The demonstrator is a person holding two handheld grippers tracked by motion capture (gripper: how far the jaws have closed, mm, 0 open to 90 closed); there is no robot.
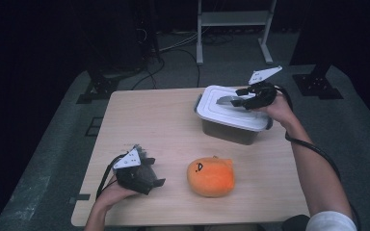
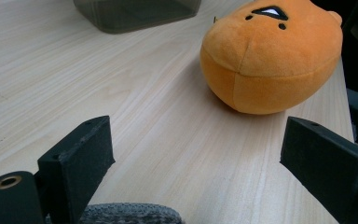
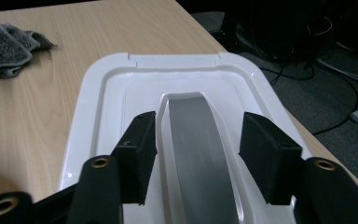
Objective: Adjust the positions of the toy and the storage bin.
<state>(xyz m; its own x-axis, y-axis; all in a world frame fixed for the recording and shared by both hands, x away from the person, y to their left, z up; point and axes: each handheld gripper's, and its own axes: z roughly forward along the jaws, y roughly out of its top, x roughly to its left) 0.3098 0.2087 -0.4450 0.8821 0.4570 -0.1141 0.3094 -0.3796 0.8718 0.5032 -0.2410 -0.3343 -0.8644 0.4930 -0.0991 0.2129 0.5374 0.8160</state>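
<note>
A: Where's the box (image 1: 233, 115)?
B: Far right corner of the pale wood counter (image 1: 159, 125), beyond the soft round orange plush (image 1: 211, 176). Smooth white lid (image 3: 116, 88); right gripper (image 3: 198, 149) fingers apart astride its grey handle (image 3: 193, 140), not pressing.
A: The left gripper (image 2: 196, 154)?
B: Fingers wide apart, bare wood between, by the plush and a knitted grey cloth (image 3: 4, 49)
</note>
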